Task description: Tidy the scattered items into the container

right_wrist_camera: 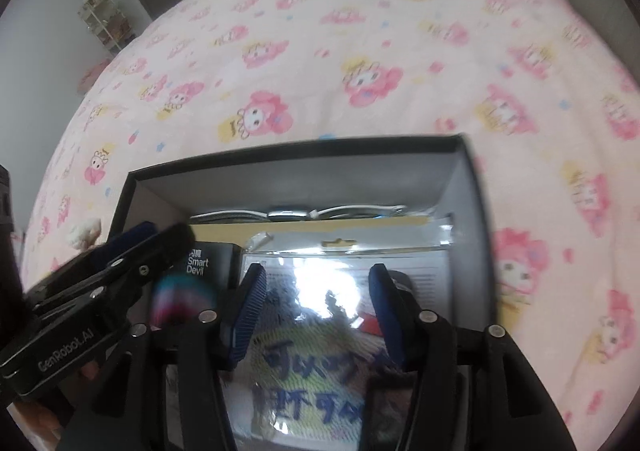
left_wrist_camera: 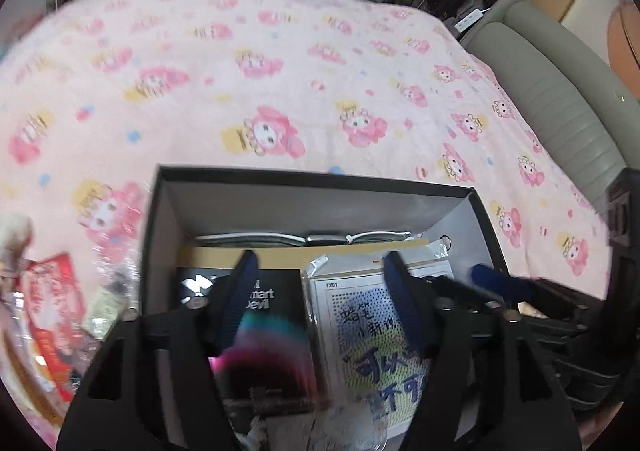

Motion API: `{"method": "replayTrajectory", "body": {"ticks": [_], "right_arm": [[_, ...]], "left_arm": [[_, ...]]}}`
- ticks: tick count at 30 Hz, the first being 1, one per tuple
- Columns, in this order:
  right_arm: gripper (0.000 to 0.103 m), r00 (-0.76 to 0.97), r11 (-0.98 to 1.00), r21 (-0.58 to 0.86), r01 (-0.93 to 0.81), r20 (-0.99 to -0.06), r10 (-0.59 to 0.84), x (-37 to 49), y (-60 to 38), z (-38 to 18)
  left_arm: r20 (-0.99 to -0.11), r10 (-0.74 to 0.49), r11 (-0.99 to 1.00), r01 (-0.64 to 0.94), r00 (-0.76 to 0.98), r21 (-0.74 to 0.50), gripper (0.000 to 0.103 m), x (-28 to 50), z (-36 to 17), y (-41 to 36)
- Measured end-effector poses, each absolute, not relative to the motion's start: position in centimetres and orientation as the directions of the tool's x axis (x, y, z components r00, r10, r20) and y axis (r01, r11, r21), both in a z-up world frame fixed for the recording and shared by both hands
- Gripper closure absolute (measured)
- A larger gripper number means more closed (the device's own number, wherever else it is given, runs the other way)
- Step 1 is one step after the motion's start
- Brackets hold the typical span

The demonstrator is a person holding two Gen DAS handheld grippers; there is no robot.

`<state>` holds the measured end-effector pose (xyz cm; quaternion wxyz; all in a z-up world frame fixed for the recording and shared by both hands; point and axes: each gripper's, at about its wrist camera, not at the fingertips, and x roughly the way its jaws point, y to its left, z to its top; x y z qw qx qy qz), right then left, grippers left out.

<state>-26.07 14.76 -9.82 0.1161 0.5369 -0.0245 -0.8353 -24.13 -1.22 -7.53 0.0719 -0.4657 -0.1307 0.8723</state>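
- A black box (left_wrist_camera: pixel 160 211) stands on the pink blanket (left_wrist_camera: pixel 280 71); snack packets (left_wrist_camera: pixel 52 291) lie left of the left gripper (left_wrist_camera: pixel 320 283).
- Both grippers hang over the box, fingers spread, pinching nothing.
- A glossy printed packet (right_wrist_camera: pixel 312 331) lies below the right gripper (right_wrist_camera: pixel 316 315), between its fingers.
- A black Smart Devil box (left_wrist_camera: pixel 272 299) lies between the left fingers.

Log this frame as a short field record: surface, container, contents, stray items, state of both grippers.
surface: pink cartoon-print blanket
container: open dark box, on the blanket
contents: black Smart Devil box; bagged printed card; multicoloured blurred item
stray items: red packet outside the box, at its left
left gripper: open, above the box
right gripper: open, above the bagged card
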Motion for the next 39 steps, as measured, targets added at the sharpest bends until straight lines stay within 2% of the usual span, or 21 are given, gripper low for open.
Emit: {"method": "replayTrajectory", "body": {"ticks": [3,6,11,16,22,30,39], "right_arm": [[0.045,-0.469,-0.981,0.151,0.125,-0.862,-0.192,-23.9,15.6,-8.0],[0.040,-0.509,-0.981,0.163,0.105,-0.838,-0.194,-21.4,16.4,-6.5],[0.032,-0.577,-0.991,0.113,0.072,-0.805,-0.134,-17.6,17.4,-3.9],[0.028,-0.637,-0.995,0.092,0.030,-0.766,-0.090,-13.9,18.6,-1.1],[0.027,-0.683,-0.996,0.091,0.002,-0.728,-0.067,-9.7,19.0,2.1],[0.027,-0.742,-0.998,0.059,-0.024,-0.670,-0.021,-4.1,18.9,3.9],[0.027,-0.766,-0.996,0.072,-0.049,-0.643,-0.009,1.4,19.5,4.0]], "left_arm": [[-0.777,0.228,-0.963,-0.018,-0.587,-0.269,0.023,-22.3,-5.7,-1.4],[-0.764,0.217,-0.966,-0.021,-0.608,-0.258,0.021,-20.9,-4.4,-1.1],[-0.751,0.173,-0.980,-0.036,-0.638,-0.195,0.011,-17.7,-2.3,-0.1],[-0.717,0.178,-0.979,-0.048,-0.675,-0.198,0.008,-13.7,0.7,0.0],[-0.675,0.149,-0.982,-0.025,-0.723,-0.190,0.001,-9.2,4.0,-0.6],[-0.641,0.129,-0.983,-0.015,-0.756,-0.181,0.001,-3.6,6.0,-0.9],[-0.628,0.105,-0.989,-0.015,-0.771,-0.146,0.001,1.6,5.7,-0.1]]}}
